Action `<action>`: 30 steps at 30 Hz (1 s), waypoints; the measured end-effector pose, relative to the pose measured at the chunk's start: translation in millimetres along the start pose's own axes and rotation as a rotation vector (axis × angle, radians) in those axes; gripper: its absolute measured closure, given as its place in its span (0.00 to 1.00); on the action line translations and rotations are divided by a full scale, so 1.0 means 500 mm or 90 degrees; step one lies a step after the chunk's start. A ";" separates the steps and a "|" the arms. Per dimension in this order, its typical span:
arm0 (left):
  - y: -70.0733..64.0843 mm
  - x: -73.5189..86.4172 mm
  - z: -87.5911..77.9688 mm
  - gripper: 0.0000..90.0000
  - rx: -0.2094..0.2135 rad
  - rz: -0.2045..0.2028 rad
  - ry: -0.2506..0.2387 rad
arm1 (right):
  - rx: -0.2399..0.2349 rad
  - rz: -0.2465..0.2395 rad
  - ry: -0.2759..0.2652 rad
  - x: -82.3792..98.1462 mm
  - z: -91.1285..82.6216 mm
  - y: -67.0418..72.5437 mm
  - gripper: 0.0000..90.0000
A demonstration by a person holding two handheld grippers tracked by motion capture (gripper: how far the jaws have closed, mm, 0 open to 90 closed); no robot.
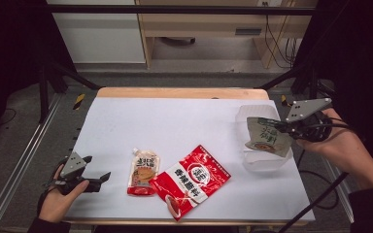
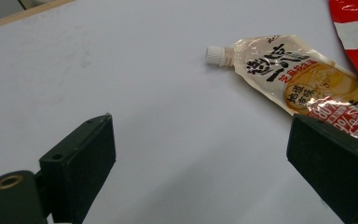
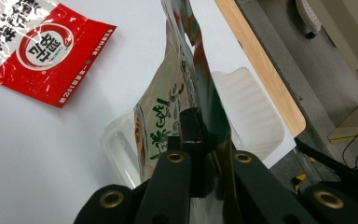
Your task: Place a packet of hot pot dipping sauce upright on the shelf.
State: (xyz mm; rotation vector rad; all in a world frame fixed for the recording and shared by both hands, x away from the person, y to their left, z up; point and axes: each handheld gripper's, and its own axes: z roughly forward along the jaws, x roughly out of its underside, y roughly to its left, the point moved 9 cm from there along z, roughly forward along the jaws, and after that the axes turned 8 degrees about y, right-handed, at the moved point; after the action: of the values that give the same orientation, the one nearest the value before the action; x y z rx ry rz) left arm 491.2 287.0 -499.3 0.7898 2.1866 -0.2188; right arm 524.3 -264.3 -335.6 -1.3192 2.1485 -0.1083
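Risk: right tool (image 1: 278, 127), clamped on green pouch (image 1: 267, 137) above tray (image 1: 264, 165), may drop it outside; left tool (image 1: 97, 180) gapes idle.

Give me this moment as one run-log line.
right gripper: shut on green pouch, above clear tray | left gripper: open, holding nothing | spout pouch, red packet: on table

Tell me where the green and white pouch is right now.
In the high view the green and white pouch is at the table's right side, clamped in the right gripper and hanging over the clear plastic tray.
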 end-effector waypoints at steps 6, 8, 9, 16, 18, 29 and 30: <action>0.001 0.001 0.001 0.09 -0.001 -0.001 0.002 | -0.014 -0.005 -0.006 0.000 0.010 0.004 1.00; 0.000 0.001 0.001 0.09 0.001 0.000 0.003 | -0.017 -0.006 -0.004 0.000 0.013 0.006 1.00; 0.000 0.001 0.002 0.09 0.000 0.001 0.003 | -0.019 -0.007 -0.007 0.000 0.014 0.007 1.00; -0.001 0.002 0.003 0.09 0.002 0.002 0.005 | -0.031 -0.004 -0.020 0.001 0.011 0.017 1.00; -0.002 0.002 0.003 0.09 0.003 0.002 0.007 | -0.036 -0.009 -0.021 0.003 0.010 0.021 1.00; -0.002 0.002 0.003 0.09 0.004 0.001 0.006 | -0.054 -0.015 -0.028 0.013 0.002 0.034 1.00; -0.002 0.002 0.003 0.09 0.005 0.002 0.006 | -0.055 -0.014 -0.028 0.014 0.002 0.035 1.00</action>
State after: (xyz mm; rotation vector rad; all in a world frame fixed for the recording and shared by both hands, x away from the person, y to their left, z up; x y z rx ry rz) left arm 491.2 285.9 -501.2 0.8001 2.1947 -0.2219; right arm 508.8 -261.3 -345.9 -1.3822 2.1230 0.0046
